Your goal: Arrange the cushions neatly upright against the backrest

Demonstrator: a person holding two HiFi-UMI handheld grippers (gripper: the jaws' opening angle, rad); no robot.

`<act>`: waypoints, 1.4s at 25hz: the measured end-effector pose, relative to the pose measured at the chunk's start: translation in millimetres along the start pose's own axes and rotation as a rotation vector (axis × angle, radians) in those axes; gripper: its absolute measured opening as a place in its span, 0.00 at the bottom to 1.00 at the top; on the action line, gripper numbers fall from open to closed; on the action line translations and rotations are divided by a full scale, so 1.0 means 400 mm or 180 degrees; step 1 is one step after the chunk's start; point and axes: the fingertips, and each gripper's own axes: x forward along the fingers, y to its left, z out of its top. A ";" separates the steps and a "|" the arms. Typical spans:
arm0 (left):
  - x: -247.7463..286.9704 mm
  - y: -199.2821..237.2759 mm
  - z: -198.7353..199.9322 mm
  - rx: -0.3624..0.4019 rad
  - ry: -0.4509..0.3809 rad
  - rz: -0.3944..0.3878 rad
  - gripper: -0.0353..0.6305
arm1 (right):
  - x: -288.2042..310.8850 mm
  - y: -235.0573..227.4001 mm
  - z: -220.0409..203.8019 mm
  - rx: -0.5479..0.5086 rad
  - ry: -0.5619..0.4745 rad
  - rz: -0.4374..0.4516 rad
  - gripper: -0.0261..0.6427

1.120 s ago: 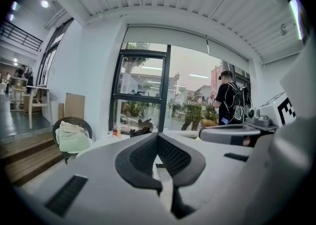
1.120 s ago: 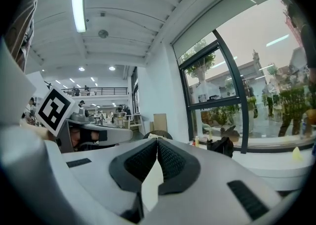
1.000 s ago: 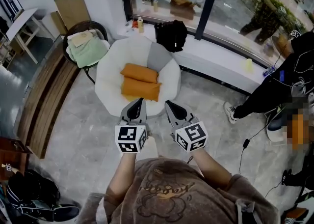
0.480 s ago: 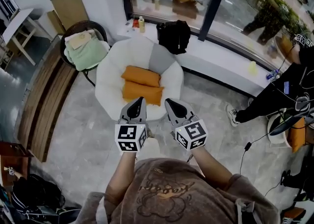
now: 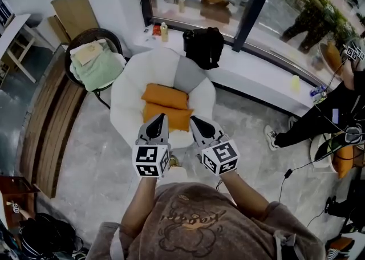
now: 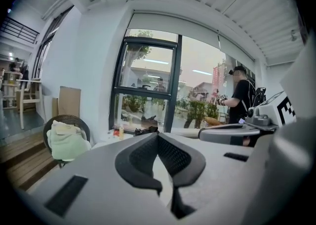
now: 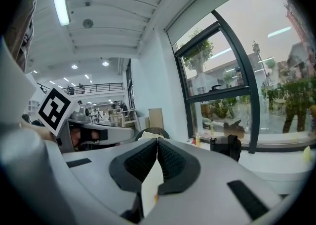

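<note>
Jaws clenched on nothing, left gripper (image 5: 161,117) and right gripper (image 5: 194,121) alike. Two orange rectangular fabric cushions (image 5: 165,96) lie flat on the white round padded chair (image 5: 128,99), ahead of and below both tips, long axes crosswise to the jaws. Neither hand looks nearer. Plump, soft, creased; not yet upright against the grey backrest (image 5: 185,73).

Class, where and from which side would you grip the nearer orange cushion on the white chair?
Probably its near long edge, coming from the chair's open front. The nearer orange cushion lies flat and crosswise on the white chair, with that edge turned toward the open front.
</note>
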 end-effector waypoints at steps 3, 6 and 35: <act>0.044 0.046 0.007 0.0038 0.0025 -0.0014 0.06 | 0.064 -0.014 0.005 -0.0012 0.0020 -0.0012 0.07; 0.086 0.085 0.008 0.0043 0.0050 -0.0085 0.06 | 0.127 -0.031 0.009 -0.0006 0.0015 -0.0033 0.07; 0.407 0.293 0.052 -0.0180 -0.0068 0.0298 0.06 | 0.472 -0.234 0.027 -0.0079 0.0109 0.0281 0.07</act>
